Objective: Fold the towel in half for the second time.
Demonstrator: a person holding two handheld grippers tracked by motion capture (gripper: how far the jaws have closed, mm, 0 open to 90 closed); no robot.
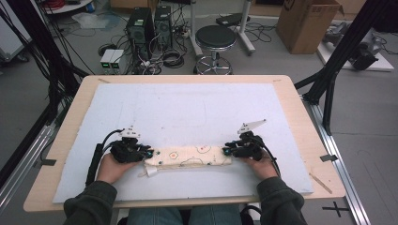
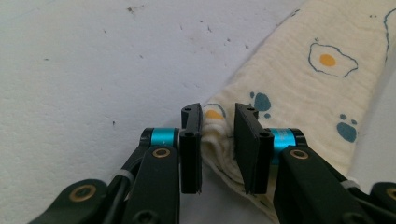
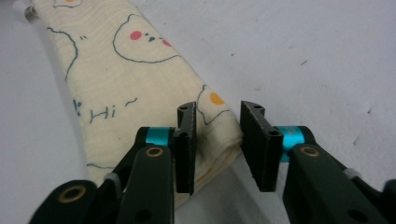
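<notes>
The folded cloth (image 1: 188, 156) is laid lengthwise on the white mat (image 1: 187, 108) near the table's front edge. Its left end is straddled by the left gripper (image 2: 218, 140), its right corner by the right gripper (image 3: 217, 140); both are spread, nothing pinched.

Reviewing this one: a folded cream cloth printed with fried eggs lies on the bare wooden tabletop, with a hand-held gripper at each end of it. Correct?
Not quite. The folded cream cloth lies on a pale blue mat that covers the wooden table, as the high view shows. The rest holds: the left hand-held gripper and right hand-held gripper sit at its ends.
</notes>
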